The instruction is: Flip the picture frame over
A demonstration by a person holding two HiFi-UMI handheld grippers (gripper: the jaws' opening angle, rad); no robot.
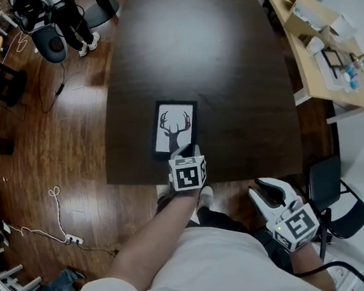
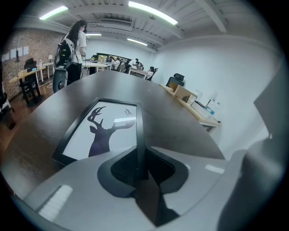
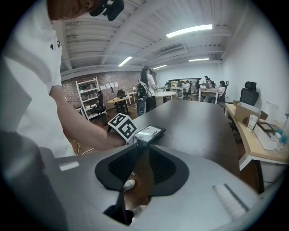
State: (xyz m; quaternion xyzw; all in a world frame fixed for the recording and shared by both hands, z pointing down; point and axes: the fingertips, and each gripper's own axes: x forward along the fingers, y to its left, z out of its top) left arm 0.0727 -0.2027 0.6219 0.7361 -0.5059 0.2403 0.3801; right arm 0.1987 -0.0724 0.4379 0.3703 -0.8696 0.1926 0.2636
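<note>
A black picture frame (image 1: 175, 128) with a deer silhouette lies picture side up on the dark table (image 1: 228, 92), close to its front edge. My left gripper (image 1: 184, 153) is shut on the frame's near right corner. In the left gripper view the frame's (image 2: 106, 131) right edge runs straight in between the two dark pads of the left gripper (image 2: 141, 163). My right gripper (image 1: 268, 193) hangs off the table by my body, shut with nothing in it. The right gripper view shows the right gripper's (image 3: 145, 151) pads meeting, with the frame (image 3: 151, 132) beyond them.
A light wooden desk (image 1: 305, 66) with boxes and small items stands at the right. A black chair (image 1: 332, 188) sits by the table's near right corner. A person (image 1: 70, 18) stands at the far left end. Cables (image 1: 49, 231) trail over the wooden floor.
</note>
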